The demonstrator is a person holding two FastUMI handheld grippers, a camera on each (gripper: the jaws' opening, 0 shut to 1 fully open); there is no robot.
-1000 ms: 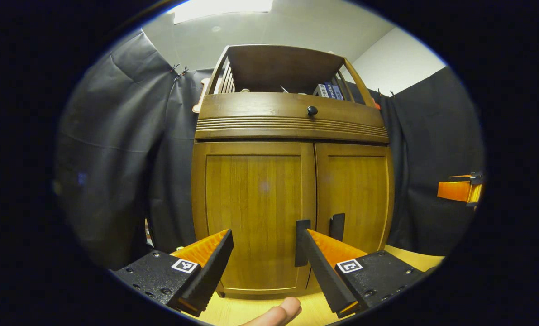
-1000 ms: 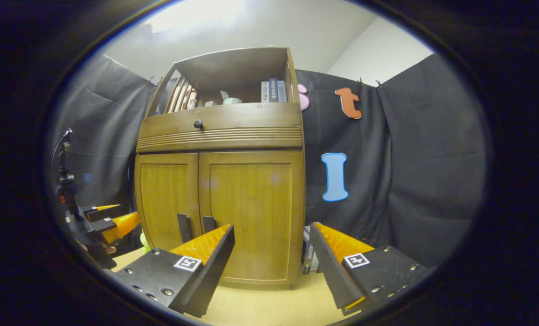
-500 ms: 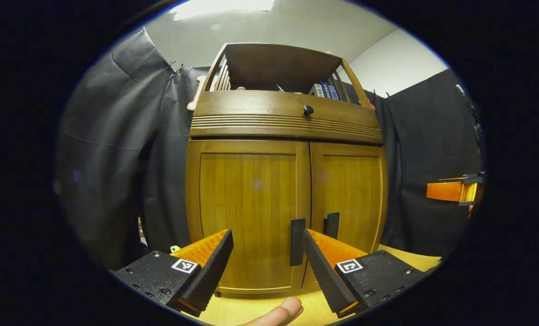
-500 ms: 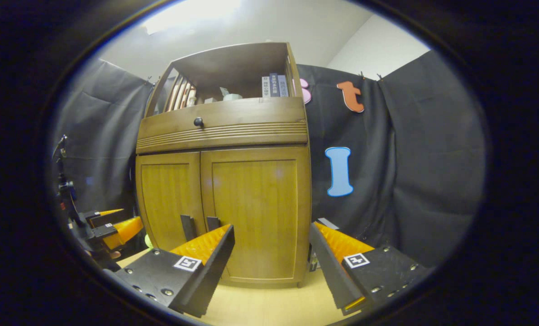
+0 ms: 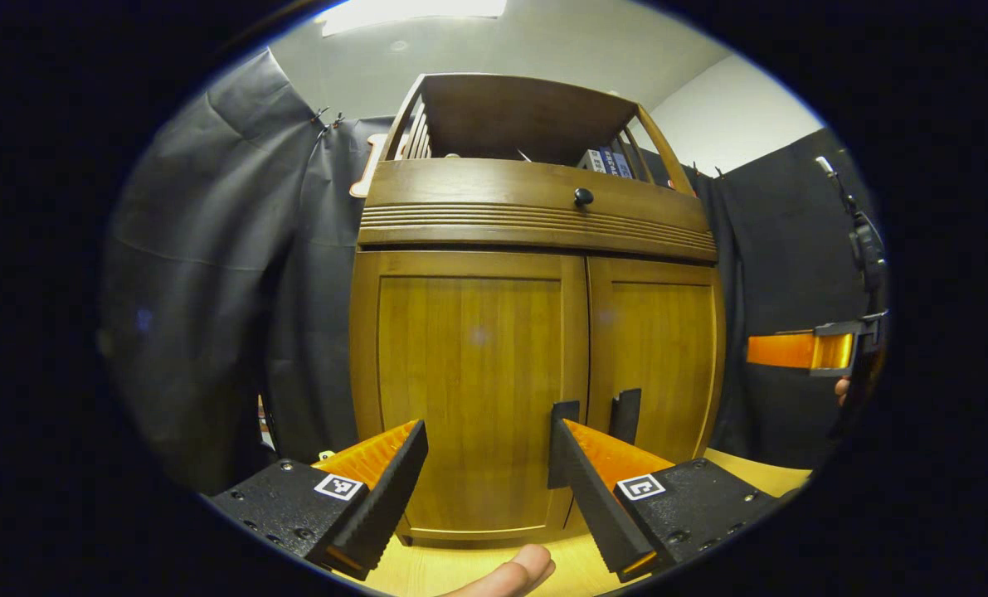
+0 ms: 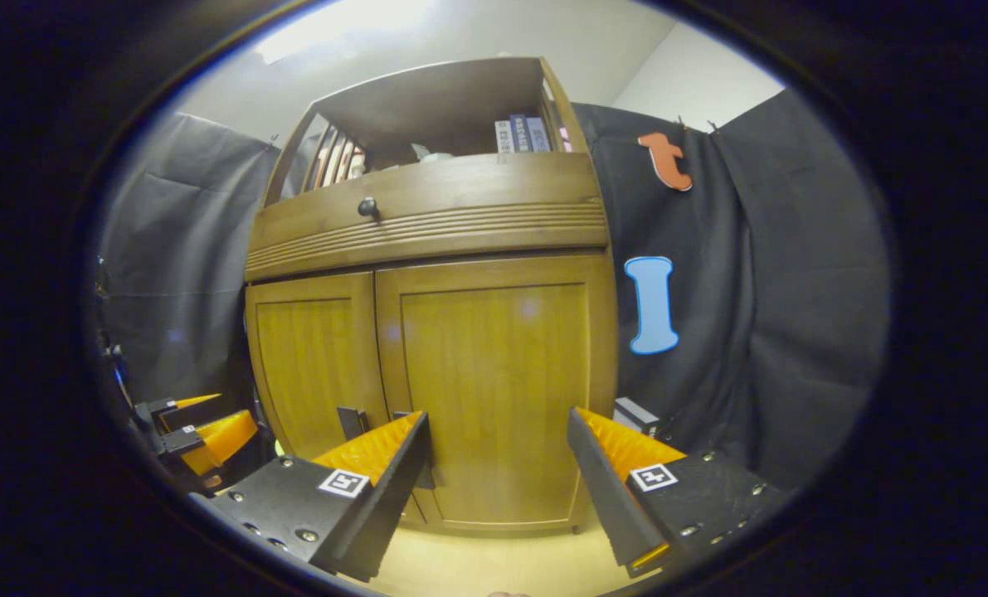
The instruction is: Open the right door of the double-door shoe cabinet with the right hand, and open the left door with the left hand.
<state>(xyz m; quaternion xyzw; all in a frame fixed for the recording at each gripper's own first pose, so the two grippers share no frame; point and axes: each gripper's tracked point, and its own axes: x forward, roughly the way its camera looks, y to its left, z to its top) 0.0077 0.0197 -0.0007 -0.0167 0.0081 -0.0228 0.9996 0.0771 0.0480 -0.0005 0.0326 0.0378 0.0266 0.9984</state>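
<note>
**Right gripper closer to cabinet**

Right gripper has advanced on the shoe cabinet; both doors shut. Right door handle, upright, sits behind its left finger, jaws spread, empty. Left gripper likewise released, left door handle just right of centre.

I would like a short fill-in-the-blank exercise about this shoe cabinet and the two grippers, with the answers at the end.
1. Both doors of the shoe cabinet are ____.
2. The fingers of the left gripper stand ____, holding nothing.
3. The dark handles sit near the ____ edge of the doors.
4. The round knob is on the panel ____ the doors.

Answers: closed; open; bottom; above
</note>
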